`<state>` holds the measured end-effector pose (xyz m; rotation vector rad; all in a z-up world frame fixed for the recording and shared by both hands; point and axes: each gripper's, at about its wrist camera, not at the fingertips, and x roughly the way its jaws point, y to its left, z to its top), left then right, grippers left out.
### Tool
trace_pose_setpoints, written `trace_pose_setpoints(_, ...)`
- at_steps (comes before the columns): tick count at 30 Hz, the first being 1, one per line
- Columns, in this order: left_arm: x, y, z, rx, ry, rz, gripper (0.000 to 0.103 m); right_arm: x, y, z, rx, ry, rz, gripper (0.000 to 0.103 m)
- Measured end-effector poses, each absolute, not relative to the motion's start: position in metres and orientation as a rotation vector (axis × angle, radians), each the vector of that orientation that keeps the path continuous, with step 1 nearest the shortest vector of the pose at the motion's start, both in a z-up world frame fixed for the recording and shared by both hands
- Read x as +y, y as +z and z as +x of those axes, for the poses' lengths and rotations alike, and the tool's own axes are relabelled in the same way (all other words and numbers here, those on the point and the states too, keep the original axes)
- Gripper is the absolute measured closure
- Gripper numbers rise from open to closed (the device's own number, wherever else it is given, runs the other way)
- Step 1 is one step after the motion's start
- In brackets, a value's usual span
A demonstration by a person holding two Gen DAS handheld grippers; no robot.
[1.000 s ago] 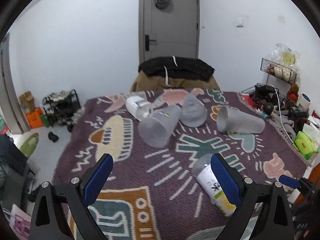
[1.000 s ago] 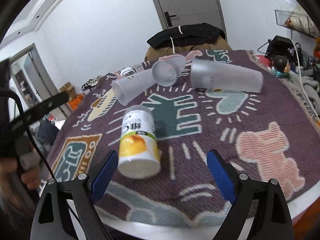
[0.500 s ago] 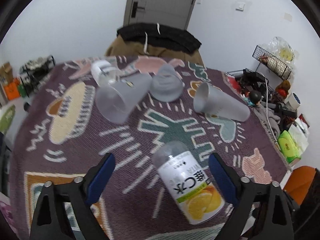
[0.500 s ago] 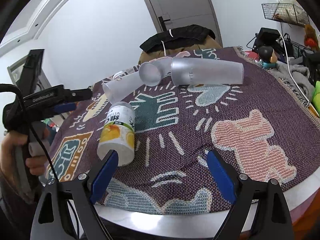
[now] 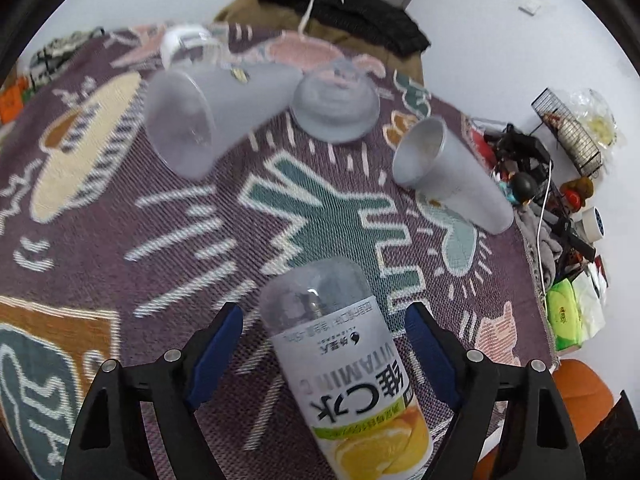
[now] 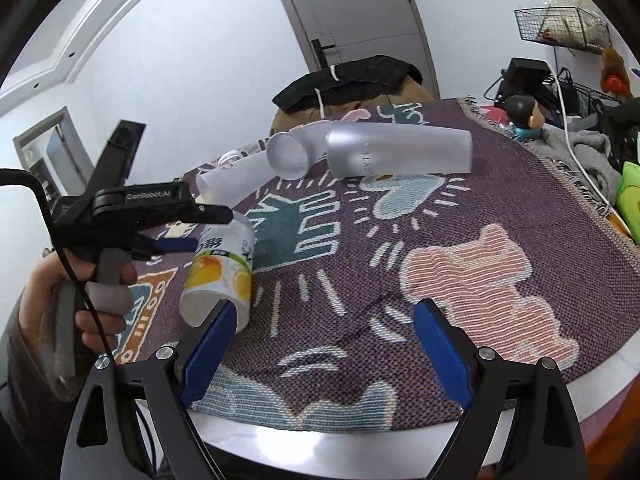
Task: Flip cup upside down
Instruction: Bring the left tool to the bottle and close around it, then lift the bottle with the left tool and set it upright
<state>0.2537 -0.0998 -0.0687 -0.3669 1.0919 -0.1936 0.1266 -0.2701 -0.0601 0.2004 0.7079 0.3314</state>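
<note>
A labelled cup (image 5: pixel 352 380) with an orange-and-white wrapper lies on its side on the patterned cloth (image 5: pixel 120 240), clear base pointing away in the left wrist view. My left gripper (image 5: pixel 324 312) is open and straddles it, one blue pad on each side with a gap to the cup. The right wrist view shows the same cup (image 6: pixel 222 268) with the left gripper (image 6: pixel 208 230) around its upper part, held by a hand (image 6: pixel 96 300). My right gripper (image 6: pixel 326 312) hangs open and empty over the near table edge, to the right of the cup.
Three frosted cups lie on their sides farther back: one (image 5: pixel 188 120) at the left, one (image 5: pixel 336 104) in the middle, one (image 5: pixel 448 172) at the right. A small clear jar (image 5: pixel 188 42) lies behind them. Clutter and a wire basket (image 6: pixel 560 28) stand past the right edge.
My left gripper has moved forward and down until the labelled cup lies between its open fingers. The right gripper has drawn back towards the table edge, still open.
</note>
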Motion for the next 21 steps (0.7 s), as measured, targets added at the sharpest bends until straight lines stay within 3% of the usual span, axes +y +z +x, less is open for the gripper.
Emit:
trace_pose_setpoints(8,-0.107,-0.09,0.27,1.183,-0.182,-0.406,0.02,-0.279,-0.063,0.13,0.716,0.315,0.22,0.012)
trace_pose_setpoints(10,-0.108,-0.089,0.272,1.19,-0.172,-0.394,0.023,-0.281,-0.066,0.132,0.721,0.313,0.226,0.012)
trace_pose_setpoints(11,-0.108,-0.09,0.273,1.192,-0.168,-0.39,0.031,-0.282,-0.067,0.132,0.723,0.312,0.228,0.012)
trace_pose_setpoints(14,-0.107,-0.089,0.274,1.207,-0.163,-0.388,0.031,-0.284,-0.071,0.134,0.735,0.303,0.237,0.012)
trace_pose_setpoints(21,-0.101,-0.065,0.265,1.123,-0.183,-0.367,0.032,-0.289,-0.073,0.135,0.729,0.287,0.243,0.012)
